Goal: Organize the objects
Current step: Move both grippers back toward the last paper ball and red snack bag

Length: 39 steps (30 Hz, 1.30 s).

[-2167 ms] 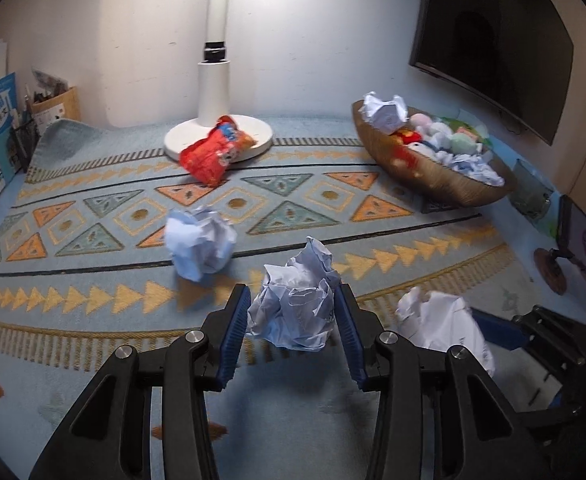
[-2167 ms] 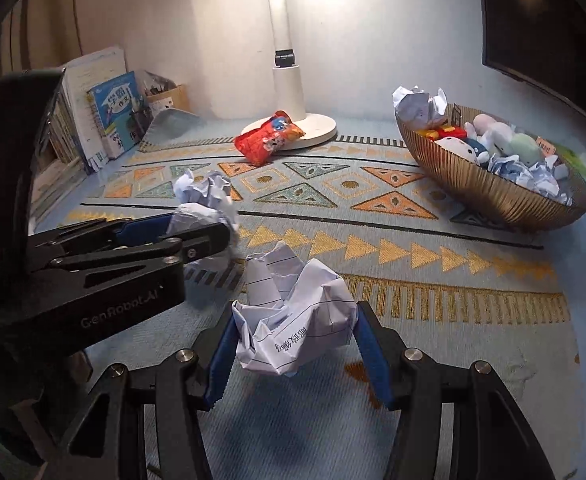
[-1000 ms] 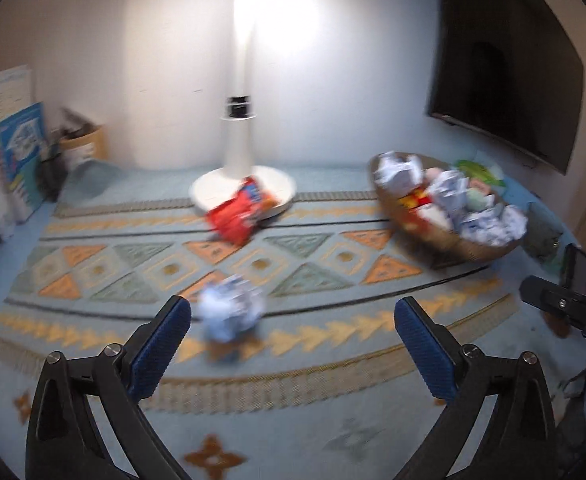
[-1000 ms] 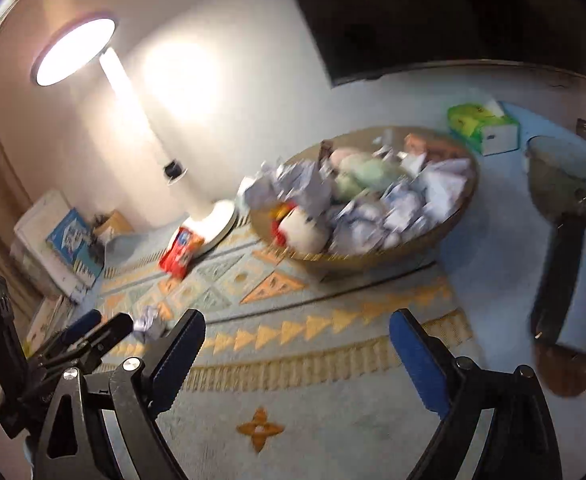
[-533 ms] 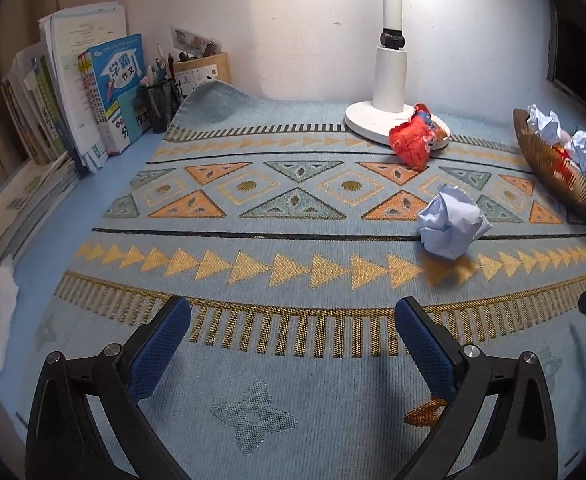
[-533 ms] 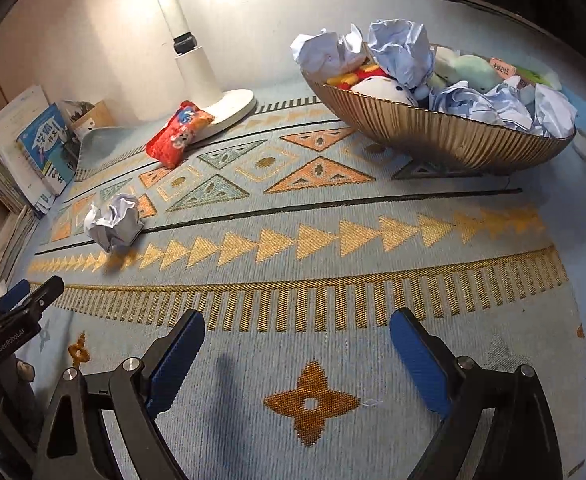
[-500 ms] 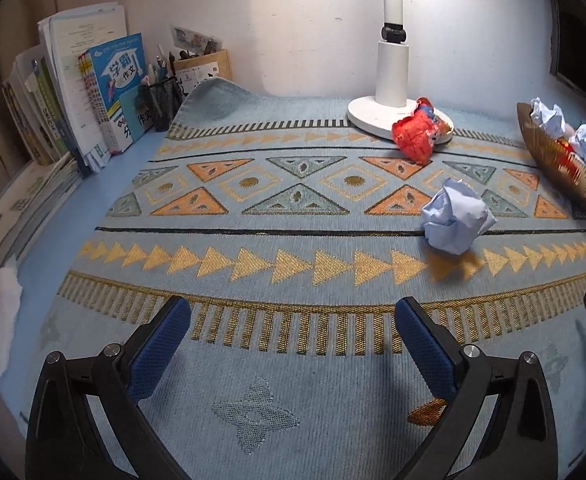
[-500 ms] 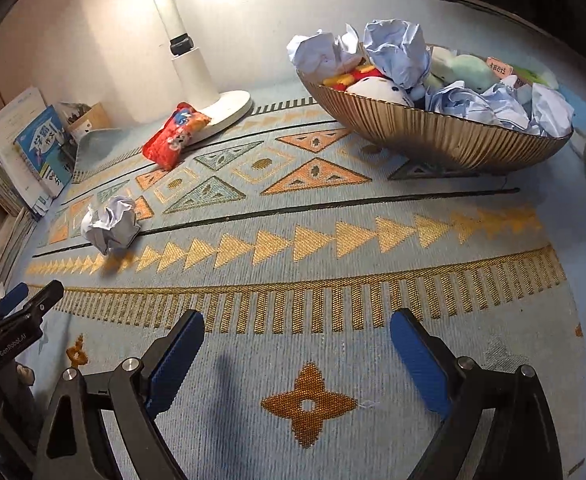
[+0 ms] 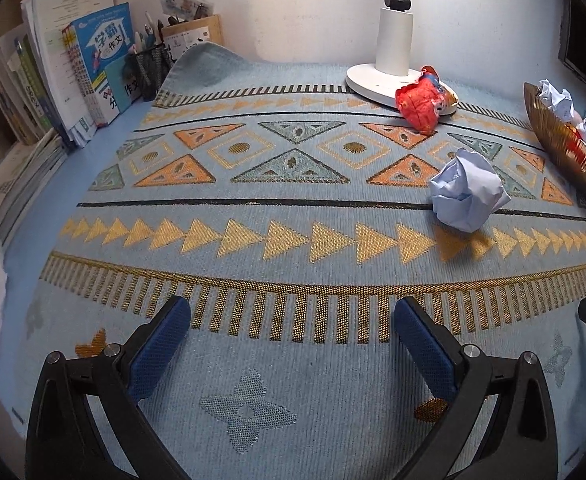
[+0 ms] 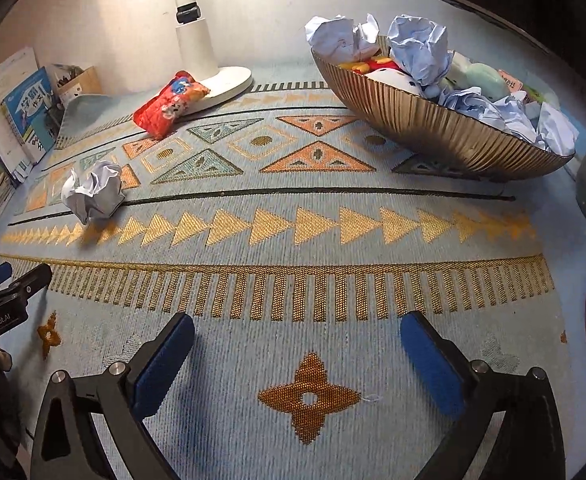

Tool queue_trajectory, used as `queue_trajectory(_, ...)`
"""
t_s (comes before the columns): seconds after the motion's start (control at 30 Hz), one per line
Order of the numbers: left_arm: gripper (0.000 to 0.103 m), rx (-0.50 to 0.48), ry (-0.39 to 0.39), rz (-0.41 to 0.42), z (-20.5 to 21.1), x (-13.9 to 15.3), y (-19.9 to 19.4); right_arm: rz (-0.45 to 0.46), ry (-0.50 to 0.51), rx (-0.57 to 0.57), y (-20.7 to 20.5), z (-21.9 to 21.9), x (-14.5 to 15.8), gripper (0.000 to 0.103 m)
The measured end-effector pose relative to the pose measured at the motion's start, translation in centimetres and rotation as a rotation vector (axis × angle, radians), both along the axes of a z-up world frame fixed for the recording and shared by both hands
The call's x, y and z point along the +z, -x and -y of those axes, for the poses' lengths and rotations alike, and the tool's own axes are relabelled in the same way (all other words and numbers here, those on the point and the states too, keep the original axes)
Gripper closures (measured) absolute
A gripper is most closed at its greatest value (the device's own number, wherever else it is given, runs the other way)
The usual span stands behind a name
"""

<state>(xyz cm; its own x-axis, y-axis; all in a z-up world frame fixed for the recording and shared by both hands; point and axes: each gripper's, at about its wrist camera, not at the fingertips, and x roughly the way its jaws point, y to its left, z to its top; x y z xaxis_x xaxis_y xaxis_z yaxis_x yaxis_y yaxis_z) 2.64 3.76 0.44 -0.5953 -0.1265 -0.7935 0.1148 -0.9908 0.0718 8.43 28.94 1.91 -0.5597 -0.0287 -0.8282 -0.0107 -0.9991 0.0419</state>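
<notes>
Both claws hang low over the patterned mat (image 10: 293, 240) on the worktop, each spread wide with nothing between its blue pads: the left claw (image 9: 292, 322), the right claw (image 10: 297, 332). The ribbed gold bowl (image 10: 425, 120) sits at the mat's right end, heaped with crumpled paper and what look like soft toys. One paper ball (image 9: 469, 196) lies loose on the mat, well ahead of both claws. A red snack packet (image 9: 423, 104) leans on the lamp base (image 9: 373, 80).
</notes>
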Motion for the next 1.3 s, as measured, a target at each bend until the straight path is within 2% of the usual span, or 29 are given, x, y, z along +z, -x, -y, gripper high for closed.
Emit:
queue_trajectory(0.83,0.0,-0.001,-0.064,0.018,0.8,-0.2,0.4,-0.002,0.008,-0.009,0.6,-0.5,0.0,0.0)
queue_trajectory(1.3,0.0,-0.003,-0.061,0.017,1.0,-0.1,0.4,-0.008,0.019,-0.014,0.3,-0.5,0.1,0.0)
